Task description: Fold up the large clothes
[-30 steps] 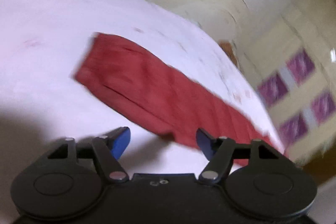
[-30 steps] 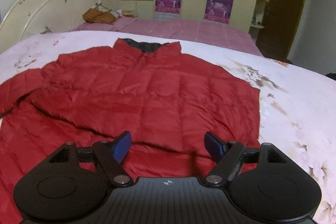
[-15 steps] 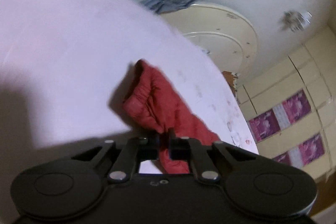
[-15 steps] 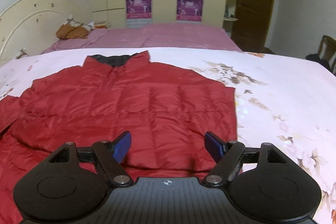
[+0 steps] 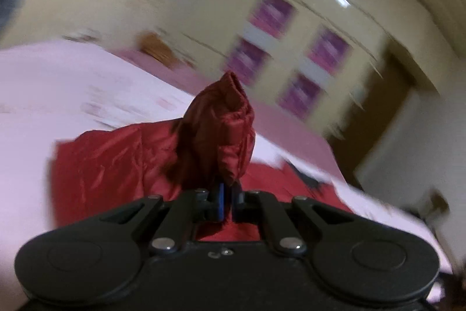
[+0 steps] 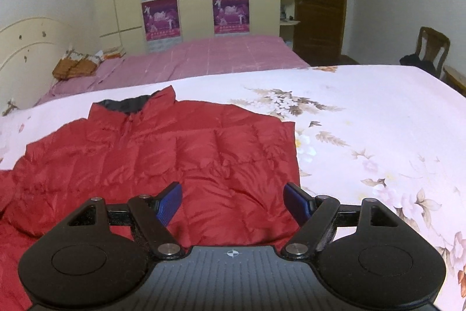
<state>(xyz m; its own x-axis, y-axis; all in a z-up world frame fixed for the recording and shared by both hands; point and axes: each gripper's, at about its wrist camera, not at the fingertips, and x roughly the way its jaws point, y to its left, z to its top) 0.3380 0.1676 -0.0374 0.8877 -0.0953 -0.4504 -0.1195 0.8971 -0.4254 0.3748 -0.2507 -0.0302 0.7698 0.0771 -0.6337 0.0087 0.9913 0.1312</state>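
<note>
The red puffer jacket point(image 6: 163, 165) is lying spread on the floral bedsheet point(image 6: 378, 112), collar twd the far bed. Looking soft, puffy, light, w/ slick shell — best pinching at cuff or hem. Left gripper point(image 5: 226, 198) is clamping the sleeve point(image 5: 224, 130), raising it, prob. the cuff end; view's blurry. Right gripper point(image 6: 233, 201) is hovering over the hem, fingers wide apart, gripping nothing.

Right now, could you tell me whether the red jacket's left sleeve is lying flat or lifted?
Lifted: the left gripper is shut on the sleeve, whose cuff stands up above the jacket body.
</note>
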